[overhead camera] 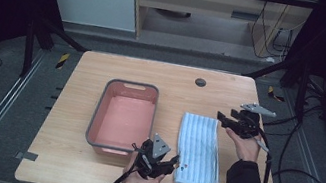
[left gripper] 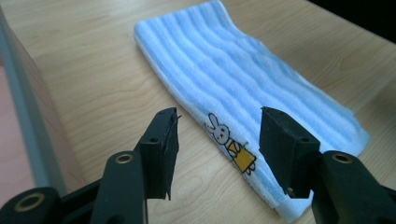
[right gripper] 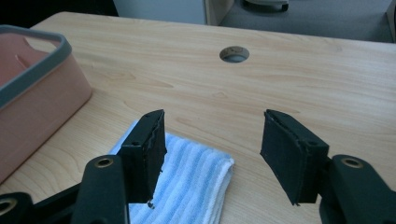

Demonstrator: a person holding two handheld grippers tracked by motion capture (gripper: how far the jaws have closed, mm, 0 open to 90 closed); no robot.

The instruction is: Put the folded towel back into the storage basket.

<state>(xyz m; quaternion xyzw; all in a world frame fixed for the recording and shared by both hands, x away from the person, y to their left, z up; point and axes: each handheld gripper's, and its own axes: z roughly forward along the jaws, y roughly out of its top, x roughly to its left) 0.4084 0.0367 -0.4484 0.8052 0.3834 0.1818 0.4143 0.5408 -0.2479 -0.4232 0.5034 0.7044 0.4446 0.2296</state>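
A folded blue-and-white striped towel [overhead camera: 198, 149] lies flat on the wooden table, right of a pink bin. In the left gripper view the towel [left gripper: 261, 88] shows a small rabbit print near its edge. My left gripper [overhead camera: 173, 163] hovers open at the towel's near left corner; its jaws [left gripper: 219, 140] straddle the printed edge, apart from it. My right gripper [overhead camera: 223, 120] is open just beyond the towel's far right corner. In the right gripper view, the towel [right gripper: 187, 182] lies below and between its jaws [right gripper: 212, 149].
A pink bin with a grey rim [overhead camera: 95, 117] stands empty left of the towel; its wall [right gripper: 37, 100] is seen in the right gripper view. A round cable hole [overhead camera: 200, 82] sits near the table's far edge. Cables trail off the right side.
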